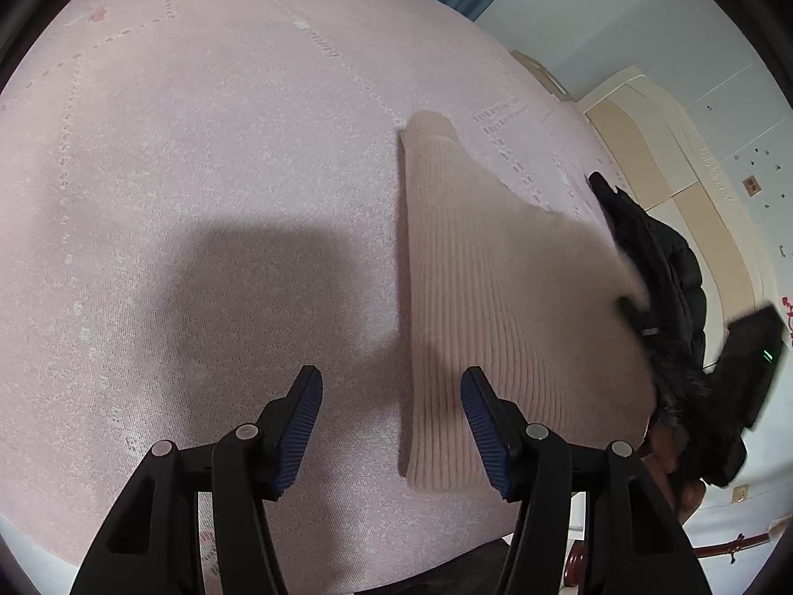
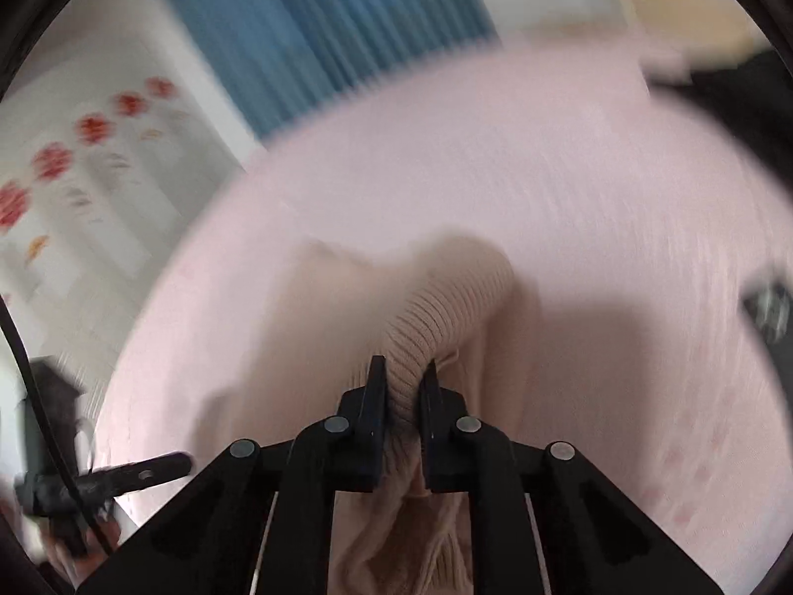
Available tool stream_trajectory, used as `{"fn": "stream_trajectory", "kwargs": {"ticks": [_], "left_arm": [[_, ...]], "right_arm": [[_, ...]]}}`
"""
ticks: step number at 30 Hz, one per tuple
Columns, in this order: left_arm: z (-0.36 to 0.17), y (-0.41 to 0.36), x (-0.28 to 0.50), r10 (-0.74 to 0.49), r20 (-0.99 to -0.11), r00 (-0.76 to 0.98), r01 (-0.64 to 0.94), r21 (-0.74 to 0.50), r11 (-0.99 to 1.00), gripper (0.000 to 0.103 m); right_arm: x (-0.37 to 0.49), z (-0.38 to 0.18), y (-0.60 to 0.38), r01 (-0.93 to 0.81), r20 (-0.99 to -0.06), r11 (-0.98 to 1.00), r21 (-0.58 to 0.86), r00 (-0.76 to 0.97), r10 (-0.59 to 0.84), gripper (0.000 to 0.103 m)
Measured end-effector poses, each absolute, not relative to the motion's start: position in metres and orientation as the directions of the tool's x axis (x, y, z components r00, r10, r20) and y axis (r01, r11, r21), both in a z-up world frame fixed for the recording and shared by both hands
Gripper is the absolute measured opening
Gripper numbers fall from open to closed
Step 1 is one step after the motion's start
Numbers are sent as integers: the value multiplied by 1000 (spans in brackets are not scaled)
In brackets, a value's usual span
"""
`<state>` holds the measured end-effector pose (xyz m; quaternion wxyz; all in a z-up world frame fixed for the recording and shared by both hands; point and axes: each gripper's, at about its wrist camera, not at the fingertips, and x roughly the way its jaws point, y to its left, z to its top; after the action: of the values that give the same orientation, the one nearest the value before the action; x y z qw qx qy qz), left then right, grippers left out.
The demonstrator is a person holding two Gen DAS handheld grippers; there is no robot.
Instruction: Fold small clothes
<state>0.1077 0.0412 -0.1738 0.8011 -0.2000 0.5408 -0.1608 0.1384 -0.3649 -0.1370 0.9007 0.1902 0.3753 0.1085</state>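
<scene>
R gripper (image 2: 405,372) pinches knit garment (image 1: 476,297); L gripper (image 1: 391,421) spread over its edge.

- You have a pink bedspread (image 1: 198,173) filling most of the left wrist view, woven with faint dotted lines and small lettering.
- At 12 o'clock, beyond the bed, hangs a blue pleated curtain (image 2: 317,34).
- At 2 o'clock stands a pale blue-white wall (image 1: 644,15), with a cream padded headboard (image 1: 639,148) below it.
- At 9 o'clock in the right wrist view you see a white wall with red flower decals (image 2: 74,148), blurred.
- Daylight is soft; a broad shadow (image 1: 267,292) lies on the bedspread.
</scene>
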Motion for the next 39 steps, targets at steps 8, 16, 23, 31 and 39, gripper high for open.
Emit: {"fn": "stream_trajectory", "kwargs": {"ticks": [8, 16, 23, 31, 39], "left_arm": [[-168, 32, 103, -484, -801, 353, 121, -474, 872, 56], [-173, 32, 106, -528, -780, 334, 118, -522, 845, 58], [-172, 42, 108, -540, -762, 357, 126, -534, 836, 58], [-173, 61, 108, -542, -749, 381, 80, -558, 826, 58], [-149, 82, 98, -461, -773, 435, 72, -481, 874, 58]], "right_arm": [[143, -190, -401, 144, -758, 873, 467, 573, 312, 26], [159, -196, -407, 131, -726, 801, 584, 527, 443, 57], [185, -229, -402, 157, -713, 757, 634, 497, 494, 76], [210, -236, -390, 138, -696, 726, 673, 449, 560, 41], [190, -155, -375, 72, -668, 753, 654, 521, 531, 34]]}}
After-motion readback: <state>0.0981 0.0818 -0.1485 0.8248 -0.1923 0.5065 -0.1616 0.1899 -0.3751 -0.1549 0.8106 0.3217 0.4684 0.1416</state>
